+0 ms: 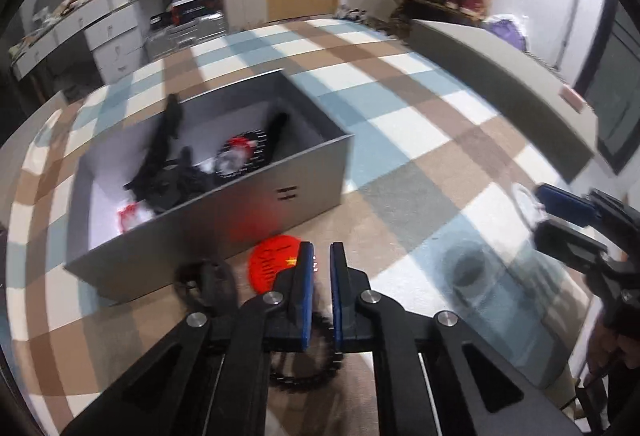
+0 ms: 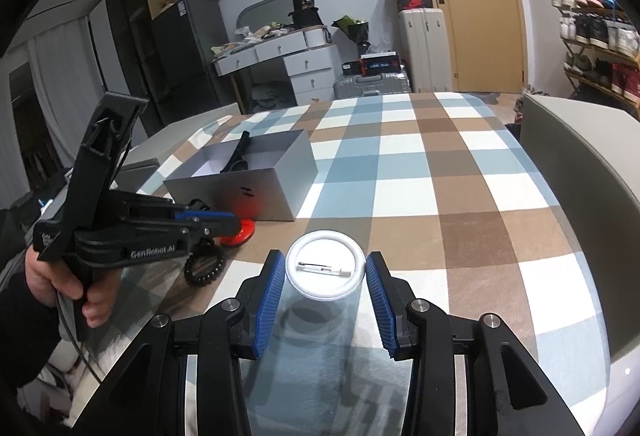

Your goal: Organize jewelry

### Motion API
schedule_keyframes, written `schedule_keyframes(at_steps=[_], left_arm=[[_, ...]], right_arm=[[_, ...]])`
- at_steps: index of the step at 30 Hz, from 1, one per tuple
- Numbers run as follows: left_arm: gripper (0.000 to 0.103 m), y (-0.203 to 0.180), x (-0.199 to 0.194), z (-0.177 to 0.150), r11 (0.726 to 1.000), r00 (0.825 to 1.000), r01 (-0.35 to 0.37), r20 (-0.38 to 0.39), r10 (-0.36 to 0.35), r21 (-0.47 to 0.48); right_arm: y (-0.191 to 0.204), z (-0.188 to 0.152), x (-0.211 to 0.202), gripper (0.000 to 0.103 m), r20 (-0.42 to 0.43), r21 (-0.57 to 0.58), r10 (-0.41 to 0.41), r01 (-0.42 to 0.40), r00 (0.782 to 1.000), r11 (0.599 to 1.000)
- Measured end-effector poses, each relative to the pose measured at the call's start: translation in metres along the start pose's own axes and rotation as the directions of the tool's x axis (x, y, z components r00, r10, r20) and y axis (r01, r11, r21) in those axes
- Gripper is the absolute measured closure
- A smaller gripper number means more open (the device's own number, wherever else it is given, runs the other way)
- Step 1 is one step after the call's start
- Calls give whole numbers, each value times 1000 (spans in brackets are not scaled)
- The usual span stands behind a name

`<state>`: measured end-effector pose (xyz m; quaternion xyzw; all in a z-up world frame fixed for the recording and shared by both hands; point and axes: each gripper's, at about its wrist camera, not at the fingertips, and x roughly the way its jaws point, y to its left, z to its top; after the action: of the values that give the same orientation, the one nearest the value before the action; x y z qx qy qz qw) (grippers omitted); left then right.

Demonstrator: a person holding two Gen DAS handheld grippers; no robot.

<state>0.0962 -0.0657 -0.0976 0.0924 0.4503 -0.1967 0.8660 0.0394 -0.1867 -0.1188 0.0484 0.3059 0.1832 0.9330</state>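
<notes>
Pressed together over a black beaded bracelet (image 1: 306,368), the left gripper (image 1: 320,256) seems to pinch nothing; a lift may leave it lying. Beside it sits a red badge (image 1: 272,268), beyond it the grey box (image 1: 256,208). Right gripper (image 2: 325,276) clasps a clear round case (image 2: 325,270), which could slip.

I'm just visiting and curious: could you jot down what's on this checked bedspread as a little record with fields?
Surface: blue, brown and white checked bedspread
Container: open grey cardboard box holding dark accessories
Beside box: round red badge
Nearby: black coiled hair tie
Left hand-held gripper: shut, over the badge's edge
Right hand-held gripper: either side of a round white pin-back badge
</notes>
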Motion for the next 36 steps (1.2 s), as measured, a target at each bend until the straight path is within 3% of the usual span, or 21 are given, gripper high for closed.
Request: schedule_keyframes(at_steps=[6,8,13,16,24,26,31,36], left_arm=[[86,7,21,3,999,997,-30,-69,30,-9],[74,5,23,4,999,997,-36,-72,35,1],[58,4,24,5,997,995,-71,-63,71,9],[37,6,27,5,994,992,-107,-70,107,5],[37,-4,31,2,992,992,-106,-67,111,73],[52,-3,29,2,996,995,-66,-67,70,61],[72,-8,25,0,995,997,-57,-52,62,82],[78,-7,20,-3,997,999,-32,-39,35,74]], right_arm=[[3,0,-1,62,2,-8,5,-5,1000,1000],[4,0,-1,62,1,-10,4,-4,1000,1000],[0,-2,3,62,-11,7,14,-14,1000,1000],[-1,-5,12,61,-57,21,36,-35,998,999],[4,-14,33,58,-134,-19,25,-27,991,999],[3,-14,41,54,-161,-20,8,-12,987,1000],[7,-14,48,53,-190,-67,-41,28,981,997],[20,-16,53,55,-196,-165,-113,81,974,983]])
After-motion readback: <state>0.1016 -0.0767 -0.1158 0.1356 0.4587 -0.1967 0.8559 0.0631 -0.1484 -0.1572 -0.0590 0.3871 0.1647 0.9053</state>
